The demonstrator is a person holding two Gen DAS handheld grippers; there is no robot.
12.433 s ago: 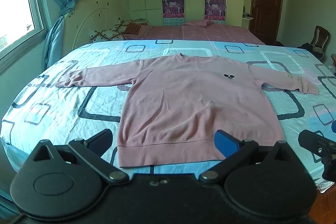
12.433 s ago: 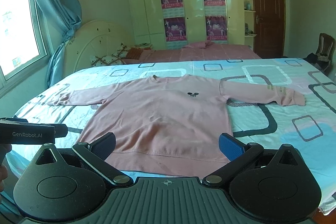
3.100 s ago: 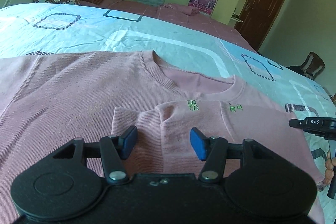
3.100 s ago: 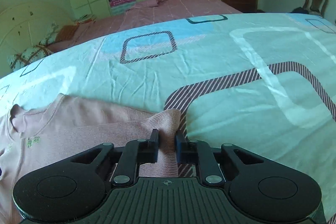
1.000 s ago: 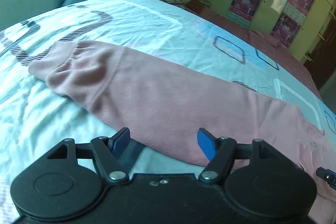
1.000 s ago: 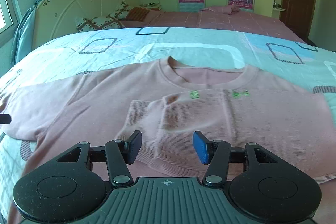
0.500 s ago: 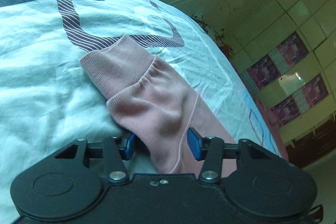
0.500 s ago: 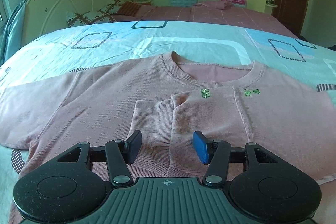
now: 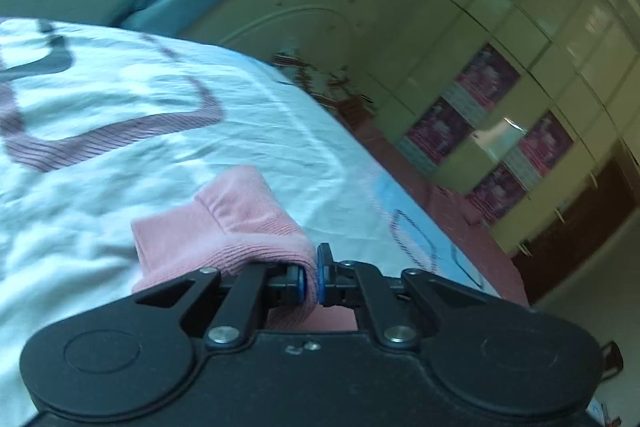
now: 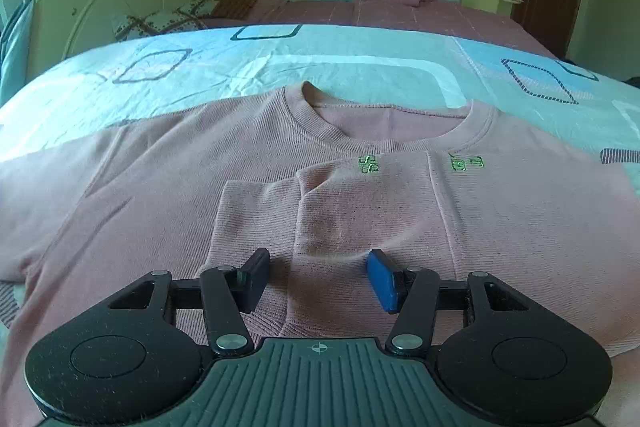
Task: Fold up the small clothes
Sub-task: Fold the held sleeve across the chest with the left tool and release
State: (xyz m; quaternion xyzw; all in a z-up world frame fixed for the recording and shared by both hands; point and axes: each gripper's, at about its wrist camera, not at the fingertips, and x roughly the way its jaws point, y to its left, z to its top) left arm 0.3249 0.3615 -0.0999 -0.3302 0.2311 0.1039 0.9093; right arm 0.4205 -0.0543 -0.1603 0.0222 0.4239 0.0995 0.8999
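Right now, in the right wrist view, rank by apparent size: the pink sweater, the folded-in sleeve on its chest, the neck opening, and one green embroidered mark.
1. Pink sweater, filling most of the frame.
2. Folded-in sleeve, though nearness to the camera enlarges it.
3. Neck opening.
4. Green embroidered mark, clearly smallest.

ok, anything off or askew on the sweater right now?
Nothing damaged. The folded right sleeve lies slightly crooked, its cuff creased. Left gripper pinches the other cuff, bunched; right gripper is open.

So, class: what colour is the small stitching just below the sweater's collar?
Bright green stitching on the pink sweater, clearest in the right wrist view.
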